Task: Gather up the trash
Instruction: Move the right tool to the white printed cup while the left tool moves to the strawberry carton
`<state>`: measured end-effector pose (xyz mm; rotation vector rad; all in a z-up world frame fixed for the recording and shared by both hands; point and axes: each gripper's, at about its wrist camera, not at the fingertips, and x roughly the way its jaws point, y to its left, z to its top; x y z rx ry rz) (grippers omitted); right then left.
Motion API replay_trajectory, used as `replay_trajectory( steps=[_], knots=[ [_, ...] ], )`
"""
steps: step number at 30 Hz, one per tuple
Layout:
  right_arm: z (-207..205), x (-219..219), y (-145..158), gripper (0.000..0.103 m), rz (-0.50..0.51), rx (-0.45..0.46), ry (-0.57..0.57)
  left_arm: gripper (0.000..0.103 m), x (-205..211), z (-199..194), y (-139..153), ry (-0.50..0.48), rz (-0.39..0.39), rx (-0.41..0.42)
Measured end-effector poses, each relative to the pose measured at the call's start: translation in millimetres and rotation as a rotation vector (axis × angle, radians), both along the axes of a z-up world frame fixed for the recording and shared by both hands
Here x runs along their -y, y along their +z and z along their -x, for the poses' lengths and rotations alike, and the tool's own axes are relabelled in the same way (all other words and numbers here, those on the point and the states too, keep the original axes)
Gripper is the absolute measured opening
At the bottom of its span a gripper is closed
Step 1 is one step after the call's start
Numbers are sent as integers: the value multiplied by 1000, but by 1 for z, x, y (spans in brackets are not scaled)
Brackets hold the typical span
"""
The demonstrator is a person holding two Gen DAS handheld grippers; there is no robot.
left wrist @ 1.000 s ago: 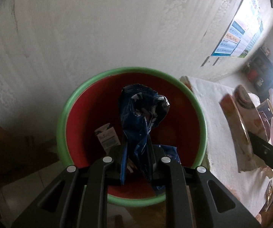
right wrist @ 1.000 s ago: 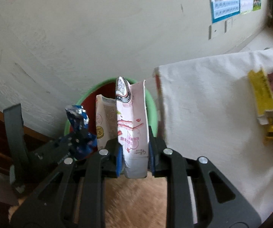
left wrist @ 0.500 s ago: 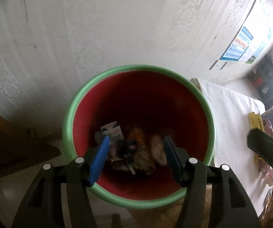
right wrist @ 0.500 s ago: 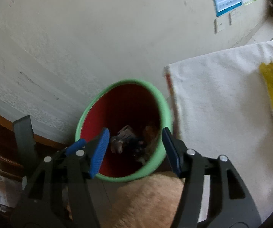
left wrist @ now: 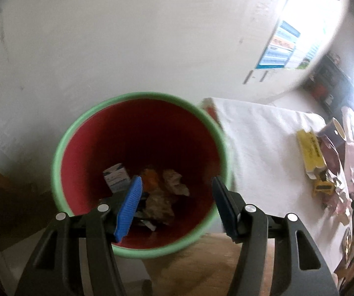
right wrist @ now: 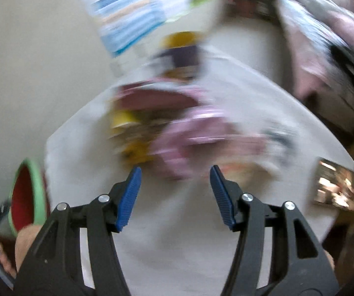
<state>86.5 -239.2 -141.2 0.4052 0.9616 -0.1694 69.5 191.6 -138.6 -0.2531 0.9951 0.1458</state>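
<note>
From the left wrist, the left gripper (left wrist: 177,203) hangs over the round bin with a green rim and red inside (left wrist: 78,125). Its fingers (left wrist: 130,207) are spread, with nothing between them. Straight beyond and below the fingertips, at the bottom of the bin, lies a heap of crumpled wrappers and a small white-and-blue carton (left wrist: 116,176). To the right of the fingers, past the bin's rim, the bench under a white cloth (left wrist: 263,138) carries what is left to pick up: a long yellow box (left wrist: 310,151) with its long axis running away from the camera, and beside it a clutter of purple and pink packets (left wrist: 334,148). That pile is well apart from the left fingers.

From the right wrist, the picture is heavily smeared. The right gripper (right wrist: 175,194) has its fingers (right wrist: 222,198) spread and empty over the white cloth. The pile of pink, yellow and maroon wrappers (right wrist: 177,133) lies just ahead of the fingertips, slightly left of centre; single pieces and their axes cannot be told through the blur. The bin sits far off to the left of these fingers.

The right hand looks much nearer to the remaining trash, so the next pickup most likely falls to it, reaching forward.
</note>
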Motion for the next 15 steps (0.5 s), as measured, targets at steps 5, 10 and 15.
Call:
replay_trajectory(
  steps=[5,10,15],
  knots=[
    [5,68,-20,56,-41,-20,-195,56,32,-1,7,-74,-20,4],
    [-8,109,-54,56,-132,-85,-288,56,61,3,17,-142,-47,12],
    [-18,113,-78,55,-276,-118,-262,56,93,6,20,-223,-58,7]
  ],
)
